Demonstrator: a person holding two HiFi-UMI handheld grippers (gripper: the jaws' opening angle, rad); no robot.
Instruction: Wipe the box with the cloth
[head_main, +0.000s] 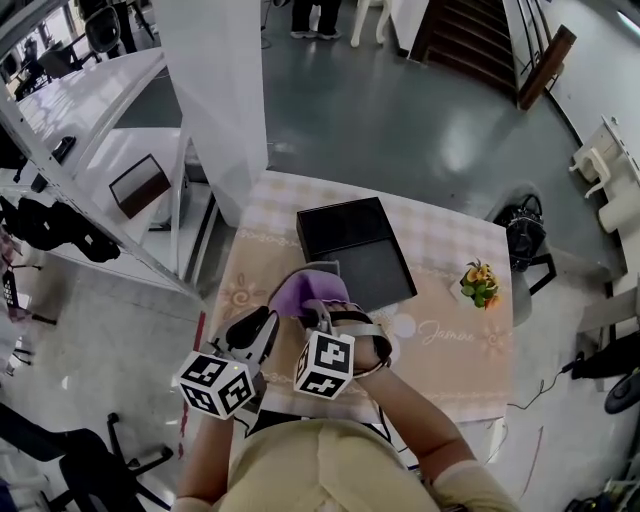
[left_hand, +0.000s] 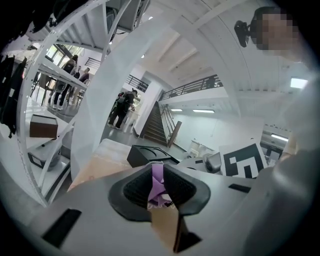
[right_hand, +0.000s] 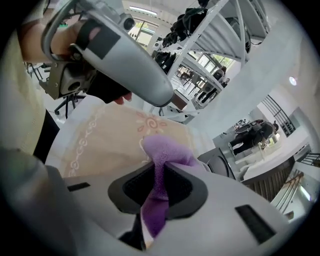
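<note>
A black box (head_main: 357, 250) lies open in the middle of the table (head_main: 455, 360), its two halves side by side. Just in front of its near corner hangs a purple cloth (head_main: 310, 292), bunched up. My left gripper (head_main: 272, 320) and my right gripper (head_main: 320, 308) sit close together, each shut on an end of it. In the left gripper view a thin fold of the cloth (left_hand: 159, 186) is pinched between the pads, with the box (left_hand: 149, 155) beyond. The right gripper view shows a thicker strip of cloth (right_hand: 159, 185) clamped, and the left gripper (right_hand: 125, 65) above it.
A small pot of flowers (head_main: 479, 284) stands at the table's right side. A white pillar (head_main: 215, 90) and a slanted metal rack (head_main: 90, 210) rise left of the table. A black chair (head_main: 525, 235) is beyond the right edge. People stand far off in the hall.
</note>
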